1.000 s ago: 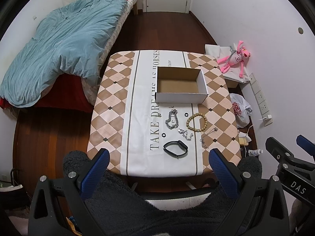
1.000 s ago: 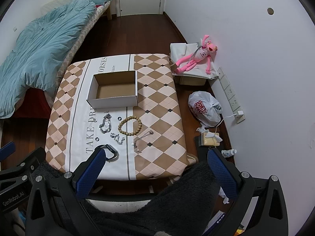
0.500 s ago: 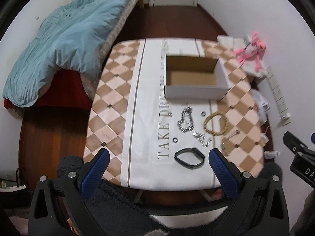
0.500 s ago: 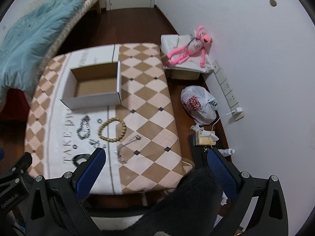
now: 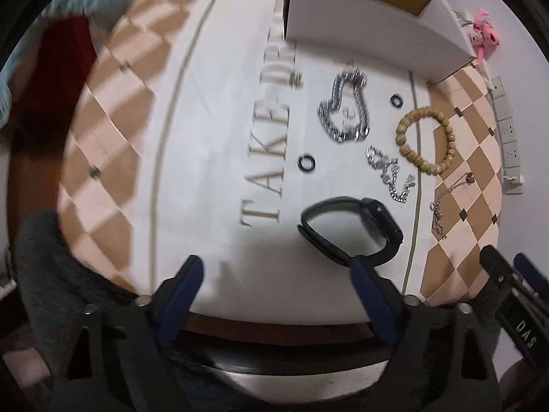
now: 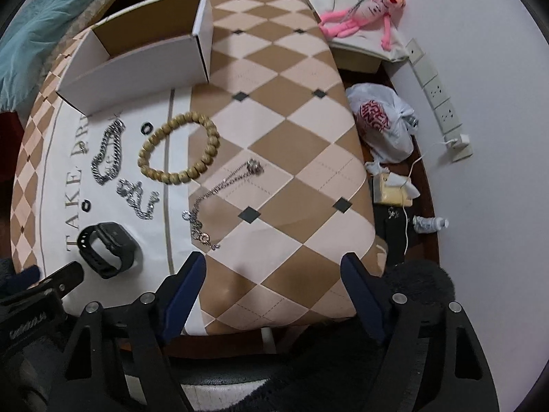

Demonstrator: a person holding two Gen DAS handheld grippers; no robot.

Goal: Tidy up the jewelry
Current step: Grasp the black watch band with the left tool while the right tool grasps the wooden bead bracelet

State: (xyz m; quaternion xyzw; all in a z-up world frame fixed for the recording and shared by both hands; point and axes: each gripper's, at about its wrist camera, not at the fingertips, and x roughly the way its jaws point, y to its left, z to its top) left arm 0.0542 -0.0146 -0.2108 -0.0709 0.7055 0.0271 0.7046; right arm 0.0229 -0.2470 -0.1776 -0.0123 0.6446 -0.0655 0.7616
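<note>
A black smartwatch (image 5: 350,228) (image 6: 108,245) lies on the tablecloth near the front edge. Beyond it lie a wooden bead bracelet (image 5: 425,140) (image 6: 178,147), a thick silver chain (image 5: 346,106) (image 6: 108,152), a small silver chain (image 5: 391,173) (image 6: 137,199), a thin necklace (image 5: 442,206) (image 6: 219,192) and two black rings (image 5: 306,163) (image 5: 396,100). An open white cardboard box (image 5: 370,10) (image 6: 137,55) stands behind them. My left gripper (image 5: 274,271) is open, its right finger just short of the watch. My right gripper (image 6: 274,271) is open over the table's front edge near the necklace.
A bed with a teal duvet (image 6: 31,31) stands to the left. On the floor to the right are a pink plush toy (image 6: 363,17), a white plastic bag (image 6: 381,127), a power strip (image 6: 435,92) and small clutter against the wall.
Both grippers have moved down and forward towards the table, so the jewelry looks much larger. The left gripper has closed in on the watch. Nothing has been picked up.
</note>
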